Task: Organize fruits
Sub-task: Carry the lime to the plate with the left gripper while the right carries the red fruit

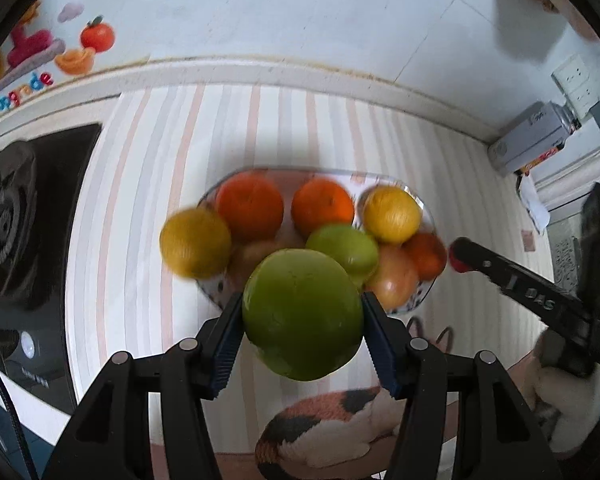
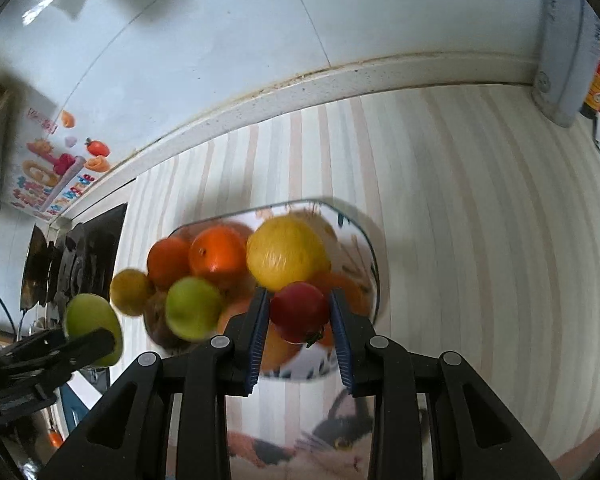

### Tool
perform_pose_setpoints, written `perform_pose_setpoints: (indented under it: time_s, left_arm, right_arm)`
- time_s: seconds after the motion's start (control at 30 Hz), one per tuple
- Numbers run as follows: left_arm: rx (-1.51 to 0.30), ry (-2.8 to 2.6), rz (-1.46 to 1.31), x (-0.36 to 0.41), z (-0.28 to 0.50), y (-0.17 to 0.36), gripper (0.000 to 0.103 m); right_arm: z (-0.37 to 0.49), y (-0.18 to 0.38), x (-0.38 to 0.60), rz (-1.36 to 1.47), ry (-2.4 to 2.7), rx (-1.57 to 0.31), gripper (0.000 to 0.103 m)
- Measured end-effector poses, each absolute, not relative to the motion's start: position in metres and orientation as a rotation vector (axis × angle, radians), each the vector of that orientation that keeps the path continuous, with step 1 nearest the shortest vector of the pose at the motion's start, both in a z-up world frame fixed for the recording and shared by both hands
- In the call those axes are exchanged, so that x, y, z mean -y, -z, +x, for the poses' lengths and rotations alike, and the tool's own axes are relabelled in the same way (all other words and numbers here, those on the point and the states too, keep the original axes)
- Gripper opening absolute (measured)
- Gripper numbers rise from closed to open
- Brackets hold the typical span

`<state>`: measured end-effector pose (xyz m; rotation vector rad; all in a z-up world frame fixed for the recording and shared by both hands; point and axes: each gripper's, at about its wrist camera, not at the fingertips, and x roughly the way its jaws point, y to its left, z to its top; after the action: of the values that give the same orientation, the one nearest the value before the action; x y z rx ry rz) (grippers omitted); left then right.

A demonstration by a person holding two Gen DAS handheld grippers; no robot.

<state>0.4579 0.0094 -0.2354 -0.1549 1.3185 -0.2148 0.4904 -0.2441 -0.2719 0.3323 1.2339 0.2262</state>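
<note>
Left tongs (image 1: 302,314) grip a green apple (image 1: 302,314); right tongs (image 2: 300,312) a tomato (image 2: 300,312).

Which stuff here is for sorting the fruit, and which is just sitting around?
For the job:
- green fruit in the left gripper
- red fruit in the right gripper
- plate piled with oranges, yellow and green fruit

Just there:
- stove
- wall sticker
- white box
- socket

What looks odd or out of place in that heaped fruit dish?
One yellow fruit sits at the dish's left edge, bulging past the rim as if it could roll off. Otherwise nothing looks spilled or damaged.
</note>
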Motion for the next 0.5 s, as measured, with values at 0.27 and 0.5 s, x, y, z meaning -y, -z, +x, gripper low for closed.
perform_pose_setpoints:
  time_s: [0.27,0.5]
  left_arm:
    - [-1.382,0.232,-0.090,0.002,0.522,0.253,0.055]
    - [-1.477,0.231,-0.025,0.011,0.551,0.288,0.055]
  right_arm:
    - [0.528,0.296,0.251,0.341,-0.195,-1.295,0.033]
    - [0.545,0.312,0.255,0.357,-0.214,-1.335,0.033]
